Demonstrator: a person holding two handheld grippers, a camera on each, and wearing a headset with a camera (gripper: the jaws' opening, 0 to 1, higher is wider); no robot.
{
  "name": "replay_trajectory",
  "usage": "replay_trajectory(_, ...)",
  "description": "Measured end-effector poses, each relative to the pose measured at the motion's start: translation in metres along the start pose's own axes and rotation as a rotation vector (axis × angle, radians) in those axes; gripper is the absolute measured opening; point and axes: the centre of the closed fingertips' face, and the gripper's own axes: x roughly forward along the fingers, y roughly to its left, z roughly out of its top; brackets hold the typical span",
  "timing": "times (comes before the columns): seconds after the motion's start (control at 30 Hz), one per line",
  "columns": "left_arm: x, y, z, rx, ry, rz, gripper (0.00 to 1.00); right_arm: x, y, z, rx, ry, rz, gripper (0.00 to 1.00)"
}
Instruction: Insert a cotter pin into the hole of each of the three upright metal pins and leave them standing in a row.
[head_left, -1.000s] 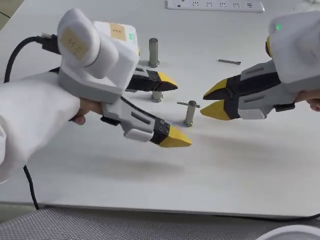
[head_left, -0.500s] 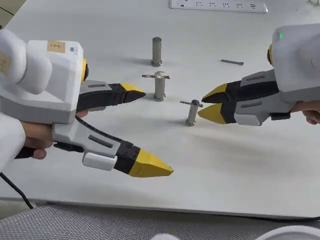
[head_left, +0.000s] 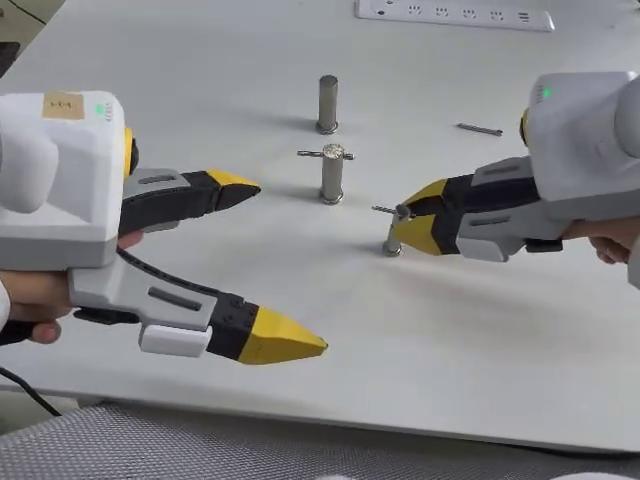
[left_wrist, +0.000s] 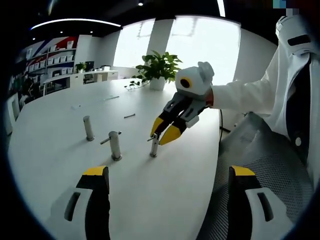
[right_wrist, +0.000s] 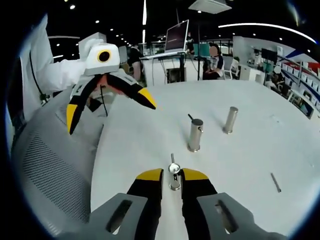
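Observation:
Three upright metal pins stand on the white table (head_left: 300, 60). The far pin (head_left: 327, 103) (right_wrist: 230, 120) has an empty hole. The middle pin (head_left: 332, 176) (left_wrist: 115, 145) carries a cotter pin across its top. So does the near pin (head_left: 392, 240) (right_wrist: 174, 176). My right gripper (head_left: 408, 222) (right_wrist: 172, 176) straddles the near pin's top, open by a narrow gap, with its jaws close on both sides. My left gripper (head_left: 280, 265) (left_wrist: 167, 172) hovers wide open and holds nothing, left of the pins. A loose cotter pin (head_left: 480, 129) (right_wrist: 275, 182) lies at the back right.
A white power strip (head_left: 455, 14) lies along the table's far edge. A grey mesh chair (right_wrist: 50, 165) sits beside the table's near edge. A potted plant (left_wrist: 157, 70) stands at the table's far end in the left gripper view.
My right gripper has moved left until its jaws straddle the near pin. My left gripper has pulled back to the left, away from the middle pin, and stays wide open.

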Motion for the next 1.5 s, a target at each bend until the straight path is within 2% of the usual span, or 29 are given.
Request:
replay_trajectory(0.2, -0.006, 0.004, -0.001, -0.008, -0.008, 0.031, 0.99, 0.000, -0.004, 0.001, -0.010, 0.002, -0.002, 0.05)
replay_trajectory(0.3, -0.015, 0.015, -0.006, -0.016, -0.015, 0.042, 0.99, 0.000, -0.003, 0.002, -0.017, 0.004, 0.005, 0.05)
replay_trajectory(0.5, -0.021, 0.023, -0.010, -0.018, -0.017, 0.052, 0.99, -0.001, -0.003, 0.001, -0.041, 0.018, 0.027, 0.04)
replay_trajectory(0.6, -0.014, 0.011, -0.005, -0.014, -0.015, 0.061, 0.99, -0.002, -0.007, 0.002, -0.056, 0.021, 0.025, 0.04)
replay_trajectory(0.67, -0.013, 0.008, -0.003, -0.015, -0.016, 0.064, 0.99, -0.005, -0.013, 0.005, -0.056, 0.008, 0.023, 0.04)
replay_trajectory(0.73, -0.013, 0.007, -0.002, -0.017, -0.017, 0.068, 0.99, -0.007, -0.020, 0.010, -0.073, -0.004, 0.027, 0.04)
replay_trajectory(0.87, -0.014, 0.006, 0.000, -0.016, -0.018, 0.073, 0.99, -0.009, -0.035, 0.011, -0.141, 0.018, 0.032, 0.04)
replay_trajectory(1.07, -0.015, 0.003, 0.001, -0.025, -0.023, 0.080, 0.99, -0.007, -0.050, 0.007, -0.146, 0.017, 0.042, 0.04)
replay_trajectory(1.23, -0.014, -0.001, 0.001, -0.031, -0.021, 0.079, 0.99, -0.005, -0.053, 0.004, -0.162, 0.015, 0.058, 0.04)
replay_trajectory(1.3, -0.017, 0.003, -0.002, -0.034, -0.022, 0.080, 0.99, -0.004, -0.056, 0.004, -0.159, 0.012, 0.060, 0.04)
replay_trajectory(1.5, -0.015, 0.002, -0.002, -0.043, -0.019, 0.081, 0.99, 0.000, -0.061, 0.004, -0.166, 0.007, 0.075, 0.04)
